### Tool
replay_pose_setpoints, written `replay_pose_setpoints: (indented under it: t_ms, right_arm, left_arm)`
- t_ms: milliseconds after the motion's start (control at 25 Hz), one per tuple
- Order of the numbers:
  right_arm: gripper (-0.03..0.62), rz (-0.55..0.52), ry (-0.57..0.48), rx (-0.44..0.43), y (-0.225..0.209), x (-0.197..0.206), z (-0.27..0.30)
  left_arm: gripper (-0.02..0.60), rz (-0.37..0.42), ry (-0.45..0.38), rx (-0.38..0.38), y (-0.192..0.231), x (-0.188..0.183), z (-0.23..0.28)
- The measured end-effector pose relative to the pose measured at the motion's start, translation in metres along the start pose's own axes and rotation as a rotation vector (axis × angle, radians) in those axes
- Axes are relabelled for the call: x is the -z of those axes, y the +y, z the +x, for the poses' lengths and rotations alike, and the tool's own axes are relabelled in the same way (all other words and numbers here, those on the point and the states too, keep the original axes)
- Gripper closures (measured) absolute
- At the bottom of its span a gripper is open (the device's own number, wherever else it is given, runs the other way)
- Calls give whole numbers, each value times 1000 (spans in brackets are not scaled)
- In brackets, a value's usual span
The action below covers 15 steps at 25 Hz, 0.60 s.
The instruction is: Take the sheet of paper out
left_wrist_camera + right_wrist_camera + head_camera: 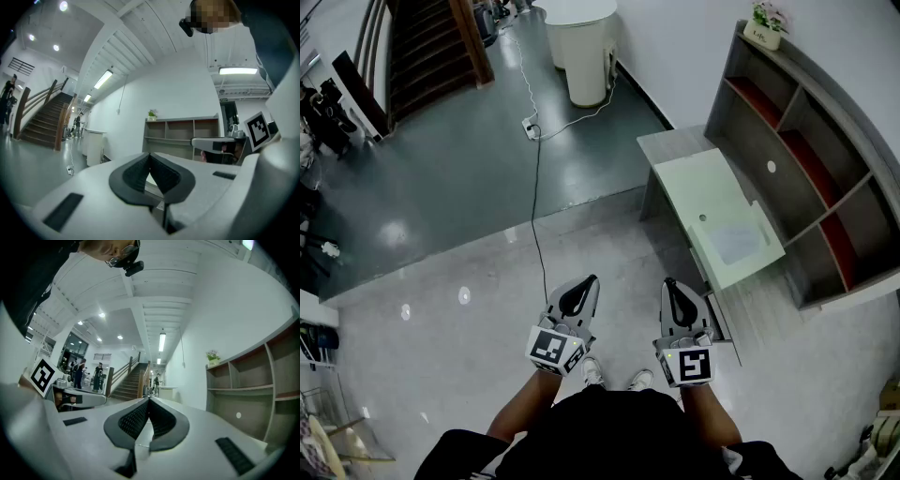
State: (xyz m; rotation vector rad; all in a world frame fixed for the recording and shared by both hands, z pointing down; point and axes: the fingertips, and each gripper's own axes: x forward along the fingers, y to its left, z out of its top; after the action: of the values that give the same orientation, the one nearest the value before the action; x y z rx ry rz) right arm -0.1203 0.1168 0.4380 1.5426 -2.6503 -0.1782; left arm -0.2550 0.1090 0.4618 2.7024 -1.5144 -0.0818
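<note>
Only candidate for sheet of paper (737,242): faint whitish, near-square patch lying flat on pale desk top (698,178), toward end nearest person, beside shelf unit (811,159). Edges parallel to desk top edges; long axis and heading not discernible. Pads of left gripper (589,281) clenched together, nothing between. Same for right gripper (668,283): clenched, empty. Both level, side by side, short of desk top.

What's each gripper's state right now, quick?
Left gripper: jaws closed, holding nothing.
Right gripper: jaws closed, holding nothing.
</note>
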Motion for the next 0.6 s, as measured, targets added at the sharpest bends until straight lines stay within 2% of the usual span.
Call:
replay_pose_setpoints:
  t_ms: [360, 600]
  right_arm:
    - [579, -7, 7, 4, -4, -1, -20]
    - [579, 55, -42, 33, -5, -10, -25]
  left_arm:
    - [575, -15, 0, 11, -23, 2, -4]
    - [575, -21, -6, 20, -21, 0, -13]
